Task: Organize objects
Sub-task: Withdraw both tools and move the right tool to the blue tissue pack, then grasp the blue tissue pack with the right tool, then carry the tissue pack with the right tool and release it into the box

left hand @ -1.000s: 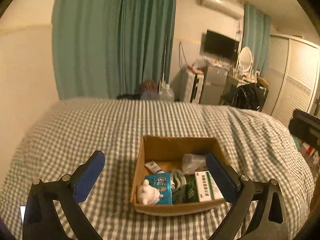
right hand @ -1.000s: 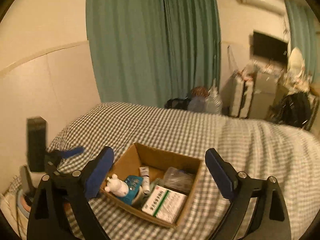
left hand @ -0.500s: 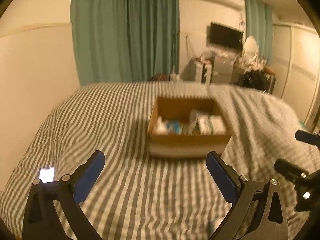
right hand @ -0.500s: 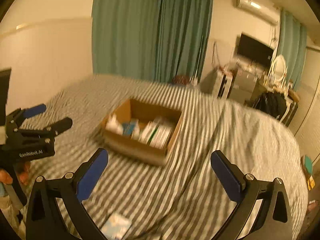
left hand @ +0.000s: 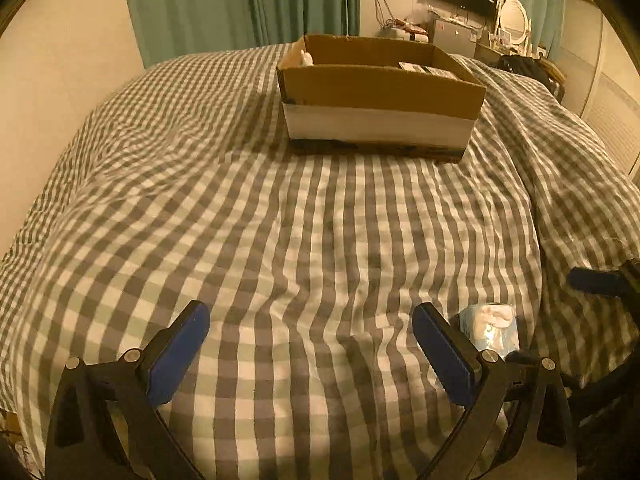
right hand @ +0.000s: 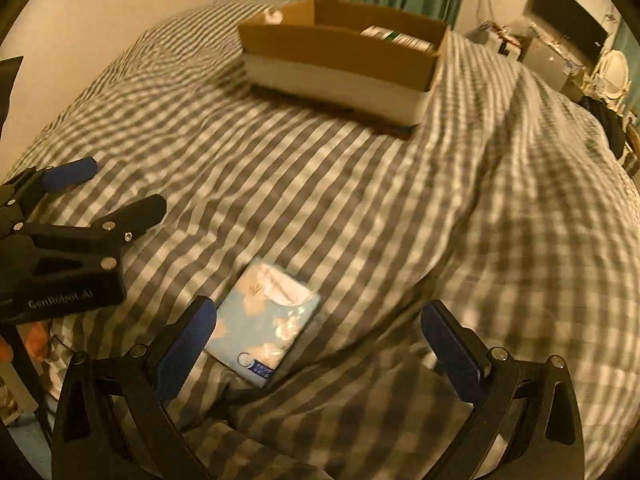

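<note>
One cardboard box (left hand: 380, 92), one tissue packet (right hand: 262, 338), two tools.

Your left gripper (left hand: 310, 344) sits low, jaws spread wide, nothing between the blue pads (left hand: 178, 352). From your right wrist camera it appears at 9 o'clock (right hand: 106, 188), body level, fingers pointing toward 2 o'clock. Your right gripper (right hand: 320, 340) is also spread wide and empty, both pads in view; one fingertip (left hand: 592, 280) of it shows at 3 o'clock in the left view.
</note>
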